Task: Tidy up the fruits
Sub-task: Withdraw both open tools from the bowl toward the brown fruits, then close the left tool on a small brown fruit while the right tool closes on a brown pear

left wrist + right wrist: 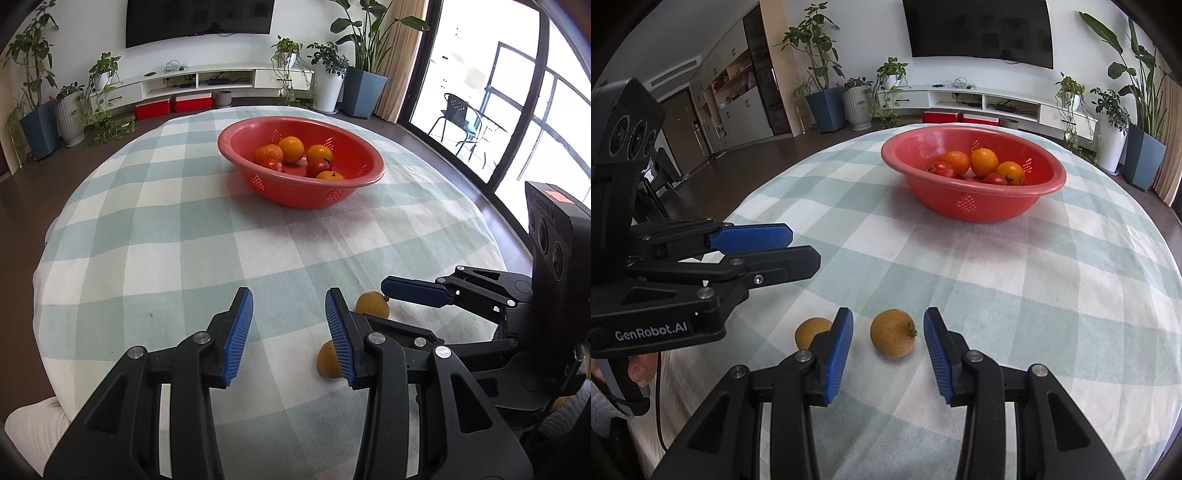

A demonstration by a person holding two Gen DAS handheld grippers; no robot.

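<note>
**Two brown fruits left on the table, a gripper lined up on one**

A round table under a pale green-and-white checked cloth (1015,295). Toward its far side sits a red plastic colander bowl (971,206) that already holds several oranges (984,161) and tomatoes (943,170). Near the front edge, well apart from the bowl, lie two small brown round fruits, just beside each other but not touching.

The right gripper (888,347) points down toward the cloth with its blue pads parted. The right-hand brown fruit (893,333) lies in the gap between them — neither pad touches it, so nothing is held. The left gripper (289,334) is likewise partly open and empty; the other brown fruit (328,360) lies just outside its right finger, half hidden behind it, not between the pads.

Judged from this layout, the step in hand is the pickup of the last loose fruits. The next move would call for the right gripper to come down around its fruit and close gently, then carry it to the bowl; the left gripper would first need to shift sideways to centre on its own fruit.

The framed fruit is nearly a ball, with no clear long axis — its small dark stem nub points to the right, toward the right-hand pad.
</note>
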